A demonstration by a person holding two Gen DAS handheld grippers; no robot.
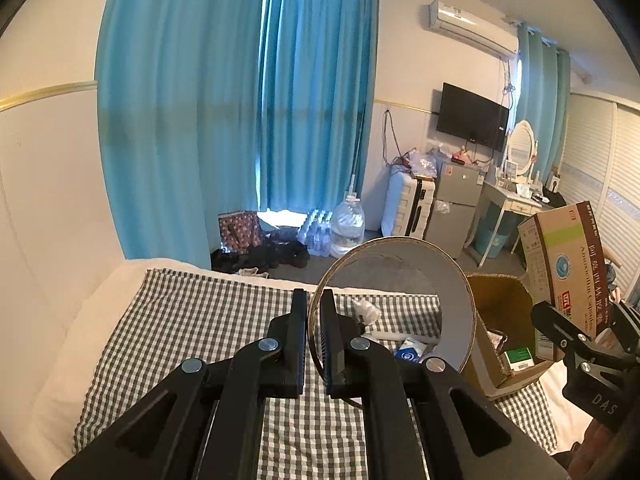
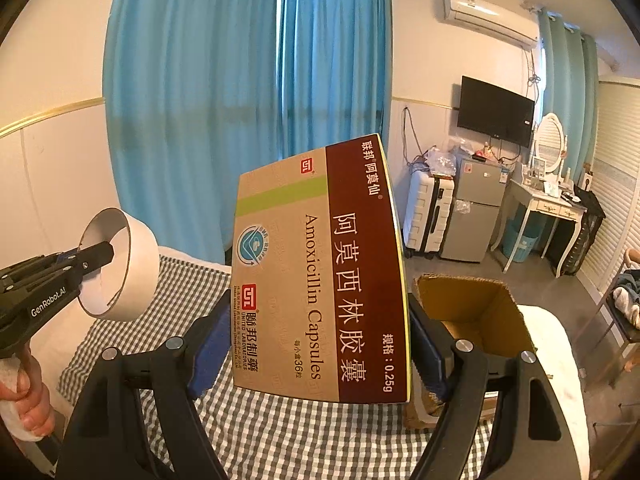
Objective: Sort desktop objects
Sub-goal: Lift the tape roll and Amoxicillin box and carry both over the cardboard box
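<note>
The left tool is clenched on the wall of a white tape roll and the right tool grips an Amoxicillin box, both lifted above the checked bed beside a cardboard box already holding packets, with several still left lying outside.

the checked cloth lies bare on the left and near side: open passage there. the cardboard box stands at the cloth's right edge, mouth open upward. the medicine carton held upright in the right gripper fills the middle ahead of it. the tape roll clamped in the left gripper partly screens small packets lying beside the box.
</note>
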